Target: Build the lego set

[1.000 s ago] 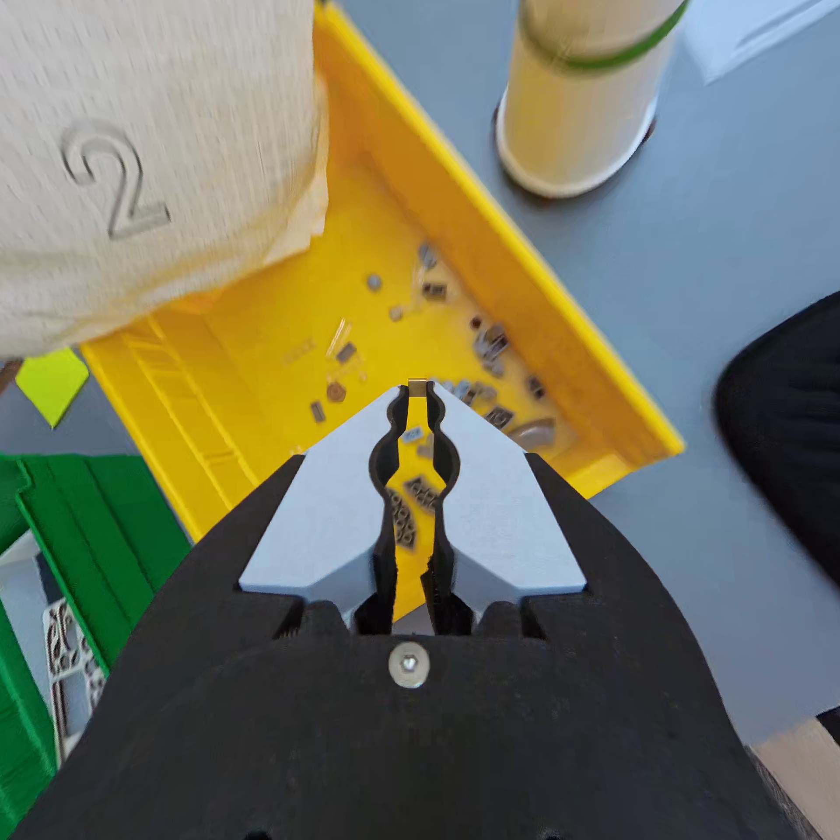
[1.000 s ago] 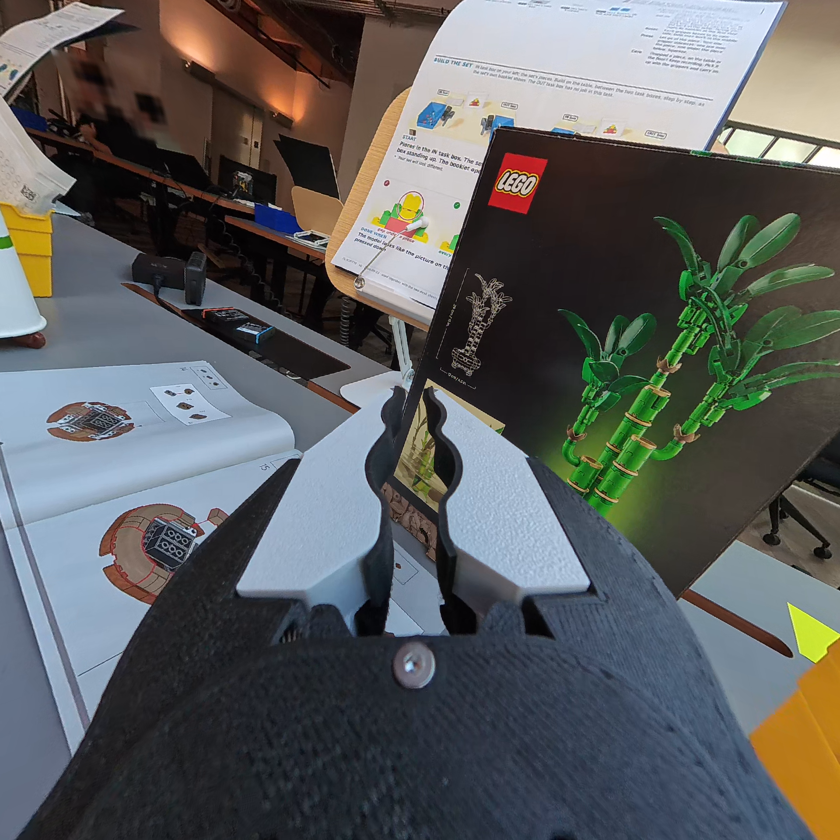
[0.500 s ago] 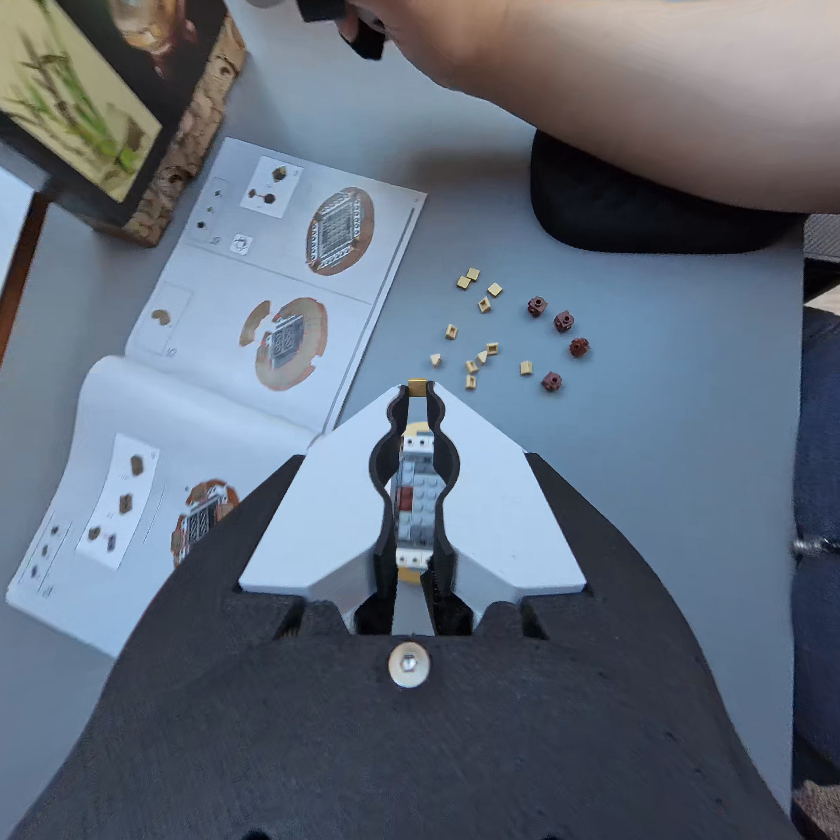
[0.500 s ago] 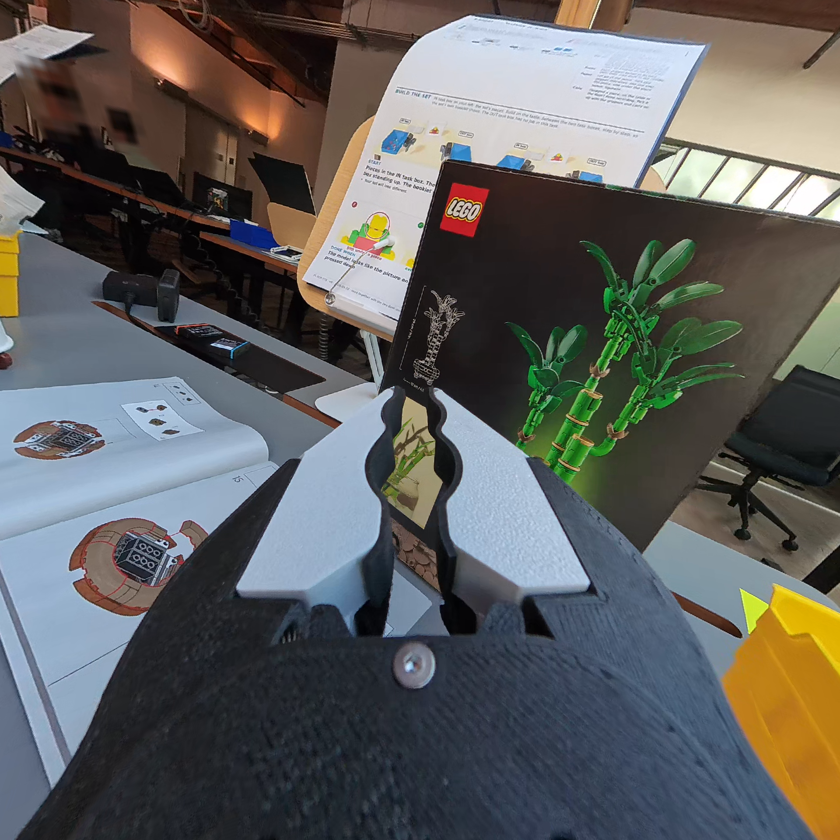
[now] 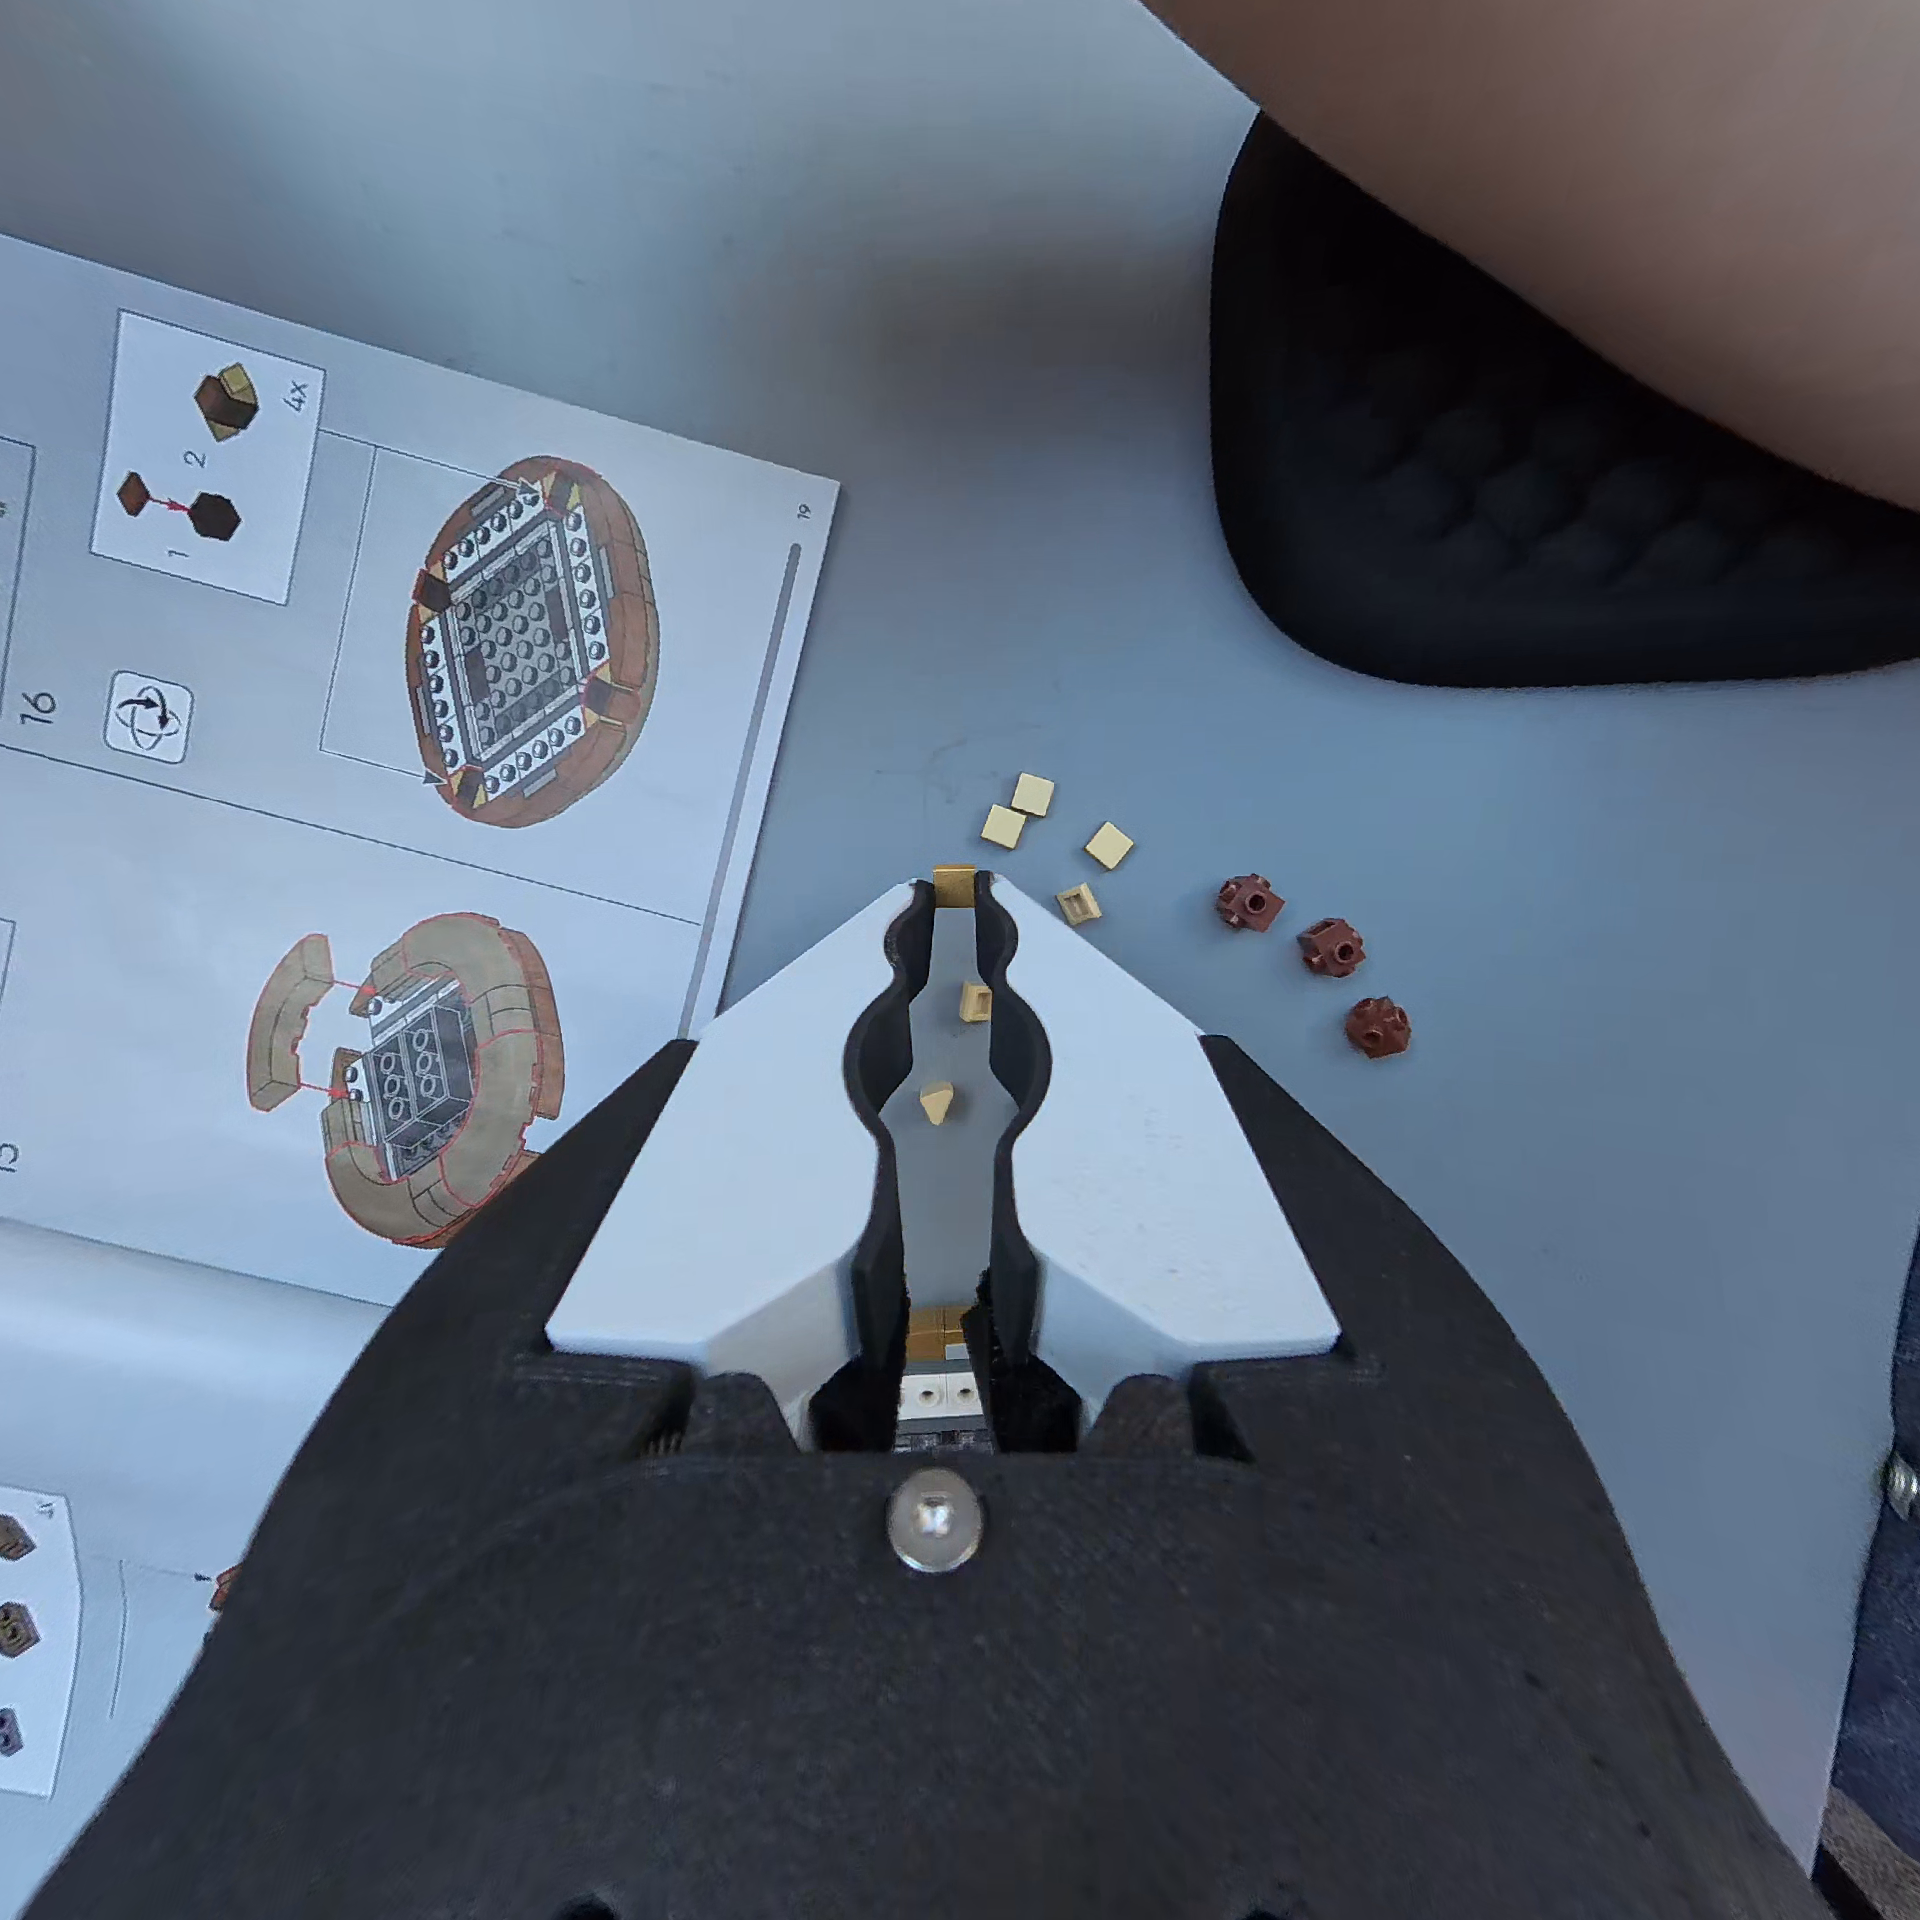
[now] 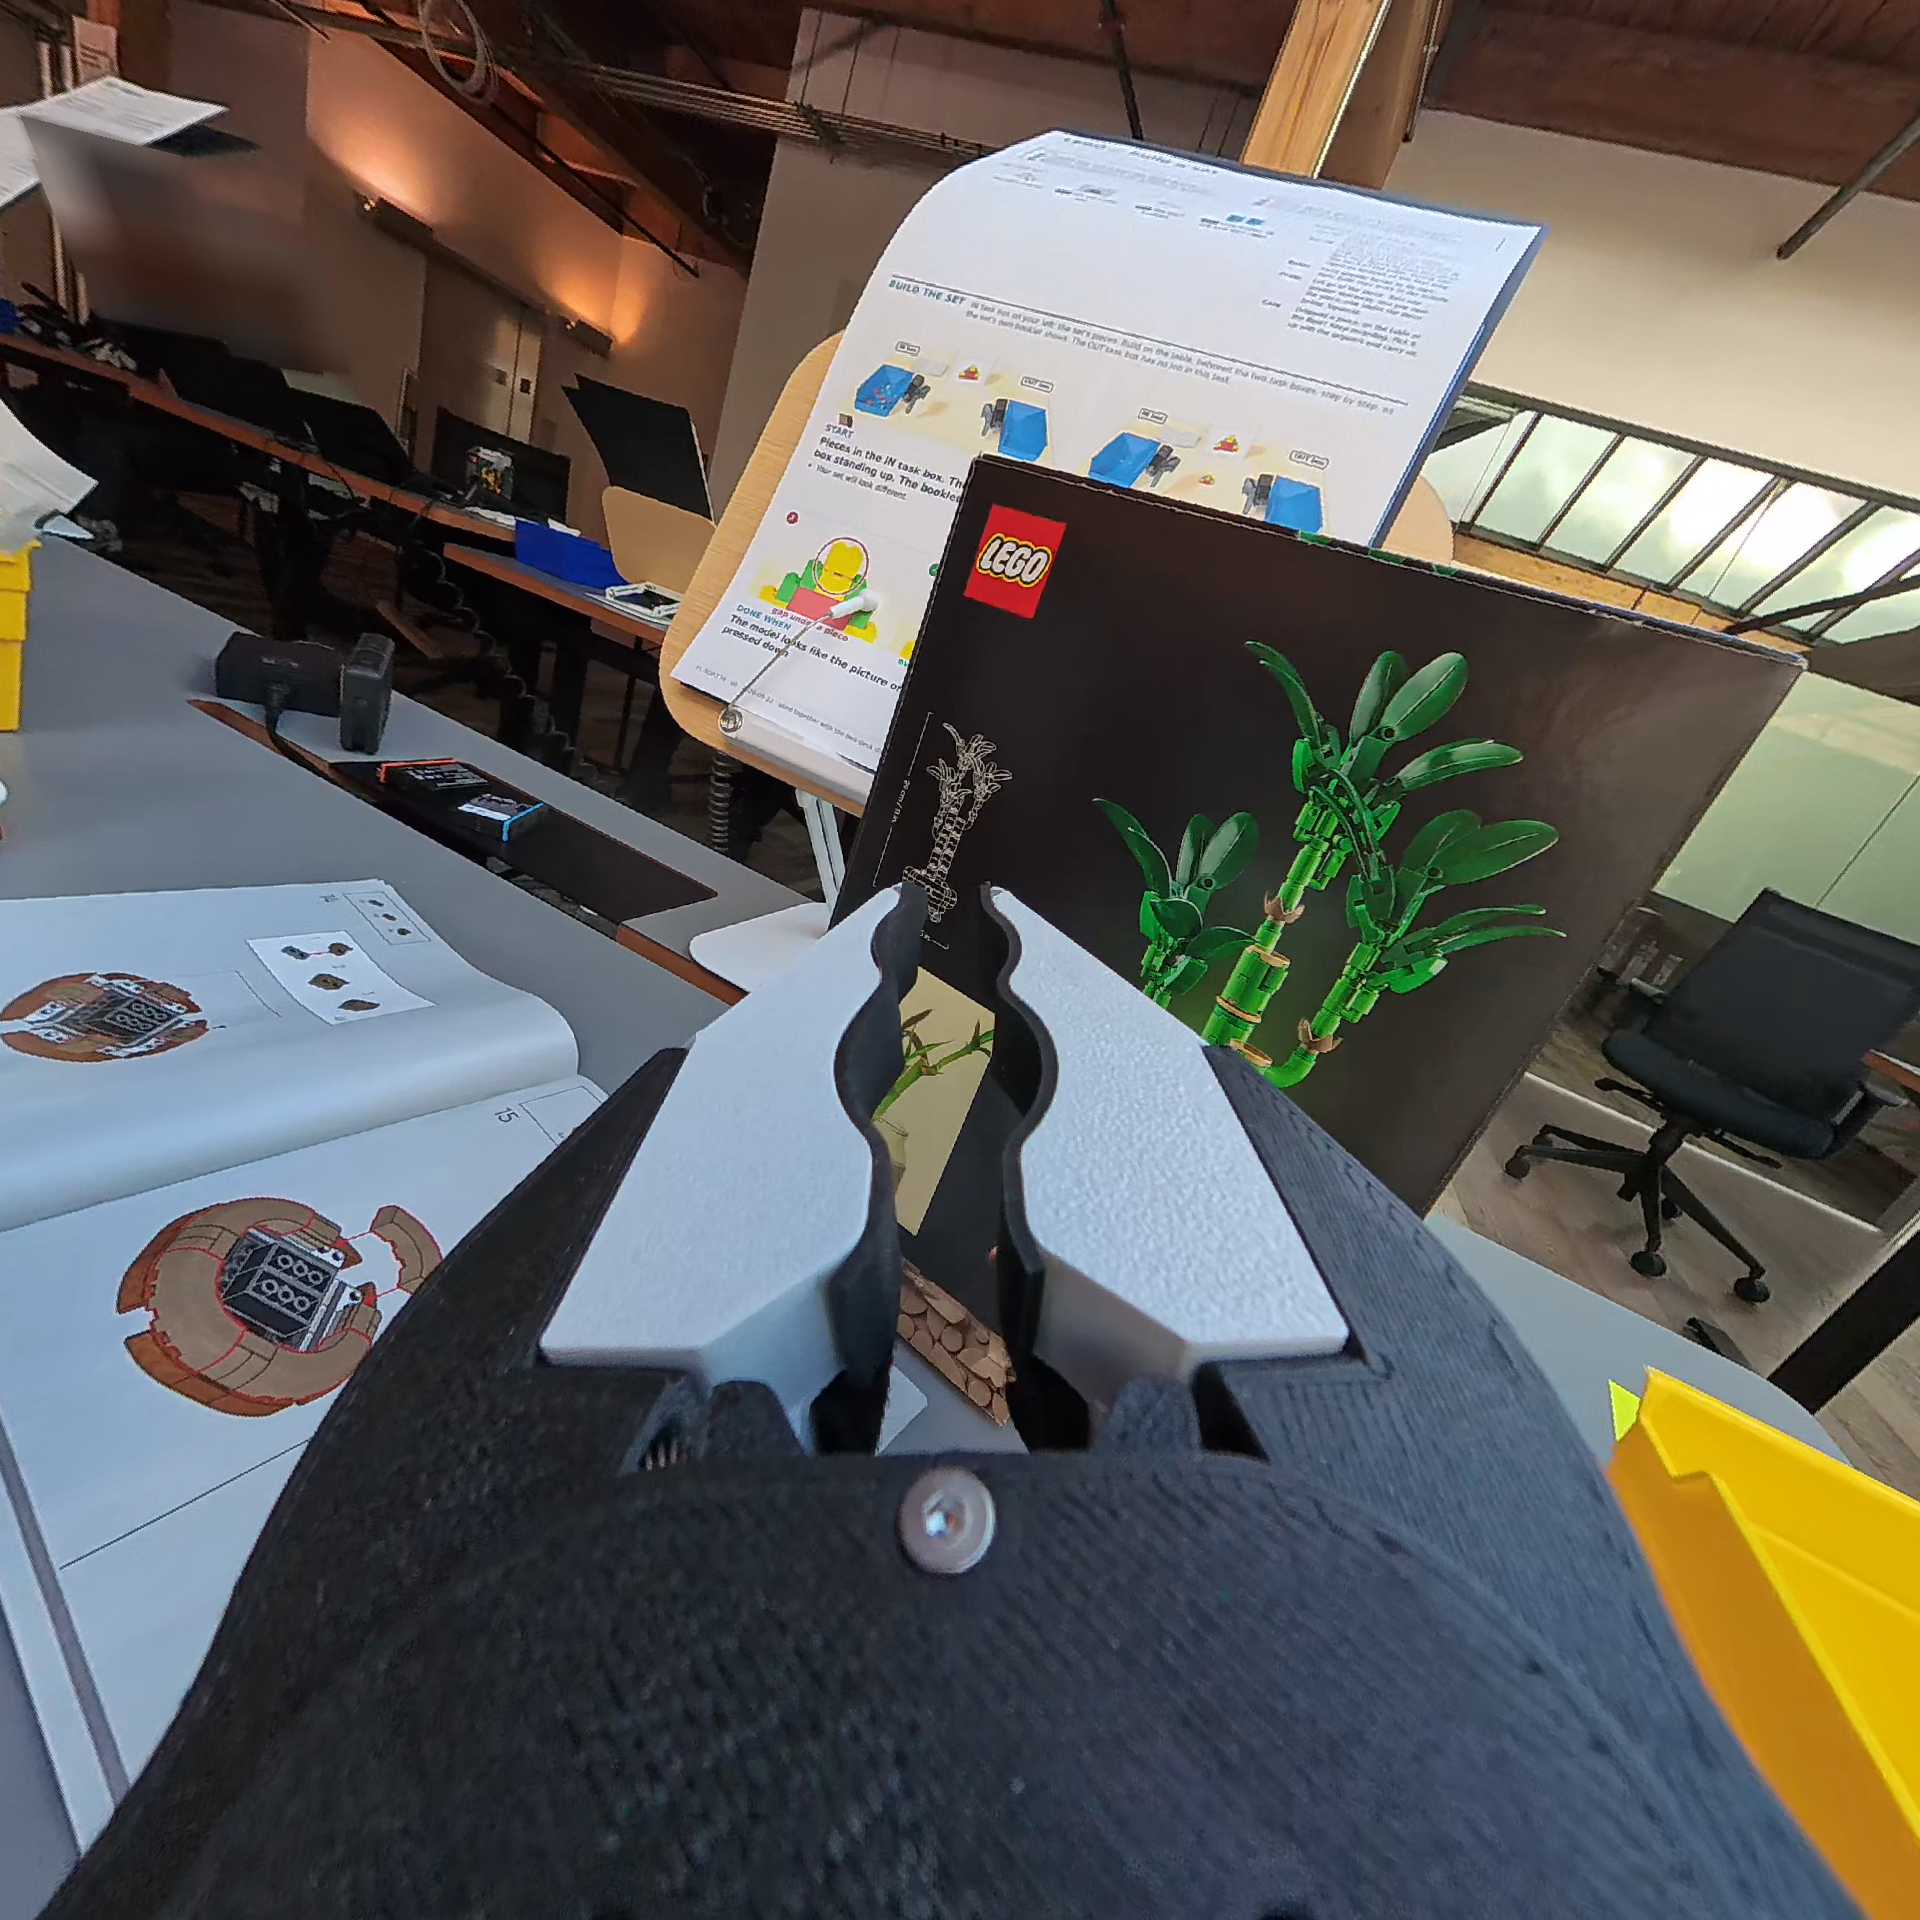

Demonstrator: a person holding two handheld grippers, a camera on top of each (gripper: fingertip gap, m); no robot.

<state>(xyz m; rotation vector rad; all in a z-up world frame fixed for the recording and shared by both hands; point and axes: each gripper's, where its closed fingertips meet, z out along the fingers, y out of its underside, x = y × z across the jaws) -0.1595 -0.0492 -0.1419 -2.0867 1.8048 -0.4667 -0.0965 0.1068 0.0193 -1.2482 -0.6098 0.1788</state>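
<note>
My left gripper (image 5: 954,886) is shut on a small tan tile (image 5: 954,889) at its fingertips. It hovers over the grey table beside several loose tan tiles (image 5: 1033,795). Three reddish-brown bricks (image 5: 1331,947) lie in a row to their right. A bit of the grey and white model (image 5: 940,1392) shows low between the fingers. The open instruction booklet (image 5: 416,727) lies to the left and also shows in the right wrist view (image 6: 260,1143). My right gripper (image 6: 953,896) is slightly open and empty, raised above the table and pointing at the upright set box (image 6: 1351,831).
A black padded rest (image 5: 1507,468) and a person's arm (image 5: 1662,208) are at the upper right of the left wrist view. A printed sheet on a stand (image 6: 1143,416) rises behind the box. A yellow bin (image 6: 1787,1610) is at the right gripper's lower right. One gripper's finger ends stand about 25 centimetres off the other's. The black padded rest (image 5: 1507,468) is about 12 centimetres from my left fingertips and 30 centimetres from my right.
My left gripper, with the tan tile in it, has swung from over the yellow bin to the table and moved closer to the loose tiles. The right gripper has tilted a little.
</note>
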